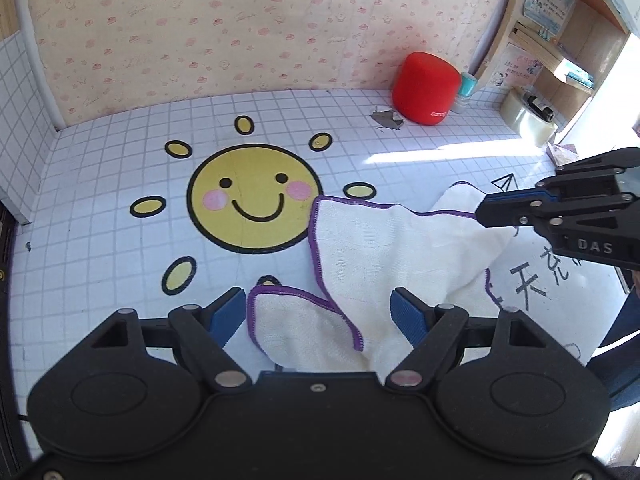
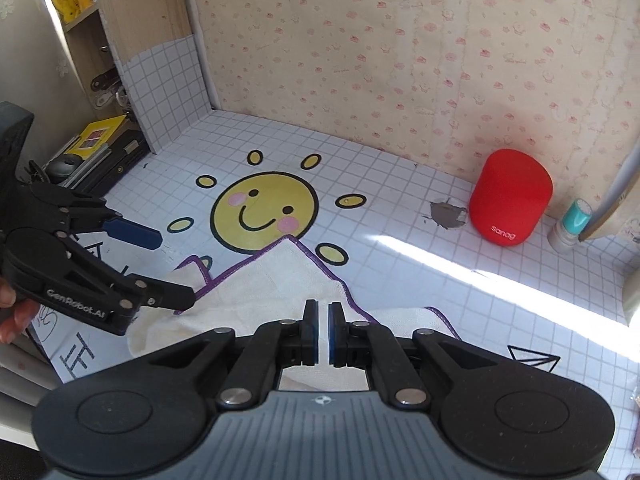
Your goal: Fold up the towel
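A cream towel [image 1: 380, 248] with purple edging lies rumpled and partly folded on the white gridded table [image 1: 120, 280], beside a yellow sun drawing [image 1: 254, 198]. My left gripper [image 1: 320, 314] is open wide, and a purple-edged towel corner lies between its blue pads without touching them. My right gripper [image 1: 482, 211] reaches in from the right with its tip at the towel's far purple edge. In the right wrist view the right gripper [image 2: 324, 320] shows a narrow gap between its pads, above the towel [image 2: 272, 280]. The left gripper [image 2: 176, 268] stands open at the towel's left side.
A red speaker [image 1: 426, 88] and a teal-capped bottle [image 1: 466, 88] stand against the back wall, by a torn patch [image 1: 386, 118]. A tape roll [image 1: 528, 120] and wooden shelves [image 1: 560, 40] are at the right. Books [image 2: 100, 136] fill a shelf at the left.
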A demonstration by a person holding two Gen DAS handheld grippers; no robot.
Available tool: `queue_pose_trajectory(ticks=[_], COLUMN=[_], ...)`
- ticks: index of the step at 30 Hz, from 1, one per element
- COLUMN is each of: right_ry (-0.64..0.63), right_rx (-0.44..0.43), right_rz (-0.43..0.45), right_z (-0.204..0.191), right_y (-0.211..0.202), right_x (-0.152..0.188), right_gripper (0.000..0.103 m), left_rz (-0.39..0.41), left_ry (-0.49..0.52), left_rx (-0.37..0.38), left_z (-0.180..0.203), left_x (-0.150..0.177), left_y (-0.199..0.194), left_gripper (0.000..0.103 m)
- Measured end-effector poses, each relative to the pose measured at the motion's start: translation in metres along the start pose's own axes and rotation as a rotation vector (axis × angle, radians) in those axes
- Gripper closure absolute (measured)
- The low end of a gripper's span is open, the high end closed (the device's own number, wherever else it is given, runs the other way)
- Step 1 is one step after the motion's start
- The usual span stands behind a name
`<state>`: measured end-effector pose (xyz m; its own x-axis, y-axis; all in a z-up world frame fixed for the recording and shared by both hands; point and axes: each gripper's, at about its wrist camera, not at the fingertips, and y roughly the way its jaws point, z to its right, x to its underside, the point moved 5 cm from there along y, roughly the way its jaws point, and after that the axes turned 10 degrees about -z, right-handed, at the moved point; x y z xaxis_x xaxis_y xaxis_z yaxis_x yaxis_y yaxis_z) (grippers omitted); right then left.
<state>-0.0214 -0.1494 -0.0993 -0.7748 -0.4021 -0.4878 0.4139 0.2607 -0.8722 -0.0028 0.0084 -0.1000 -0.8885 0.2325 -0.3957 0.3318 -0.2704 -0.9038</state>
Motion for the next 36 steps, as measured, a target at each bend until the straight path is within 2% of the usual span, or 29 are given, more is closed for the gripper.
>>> queue_pose_trajectory(ticks=[5, 9, 14, 19, 25, 28, 31, 36], right_ry=[0.041, 0.096, 0.146, 0.223, 0.206, 0.195, 0.189, 0.178], right_rx=[0.042, 0.074, 0.106, 0.116, 0.105, 0.094, 0.08, 0.059], right_rz=[-0.014, -0.019, -0.027, -0.008, -0.007, -0.019, -0.032, -0.056], right_z=[0.014, 0.029, 0.048, 0.072, 0.082, 0.082, 0.083, 0.084], right_y=[0.001, -0.002, -0.002, -0.001, 0.012, 0.023, 0.032, 0.044], right_x=[0.014, 0.03, 0.042, 0.037, 0.022, 0.016, 0.014, 0.016], right_gripper=[0.068, 0.062, 0.06, 0.06, 0.06, 0.06, 0.06, 0.06], left_rz=[0.005, -0.002, -0.032, -0.039, -0.051, -0.033, -0.019, -0.022], left_ry=[0.032, 0.064, 0.078, 0.057, 0.052, 0.048, 0.023, 0.051], left_rx=[0.013, 0.024, 0.029, 0.045, 0.06, 0.029, 0.039, 0.026], left_z=[0.018, 0.03, 0.033, 0.031, 0.032, 0.03, 0.027, 0.029], left_x=[-0.019, -0.033, -0.042, -0.043, -0.045, -0.047, -0.049, -0.053], left_y=[0.013, 0.027, 0.046, 0.055, 0.065, 0.066, 0.065, 0.072], left_gripper=[0.023, 0.023, 0.023, 0.023, 0.023, 0.022, 0.022, 0.02])
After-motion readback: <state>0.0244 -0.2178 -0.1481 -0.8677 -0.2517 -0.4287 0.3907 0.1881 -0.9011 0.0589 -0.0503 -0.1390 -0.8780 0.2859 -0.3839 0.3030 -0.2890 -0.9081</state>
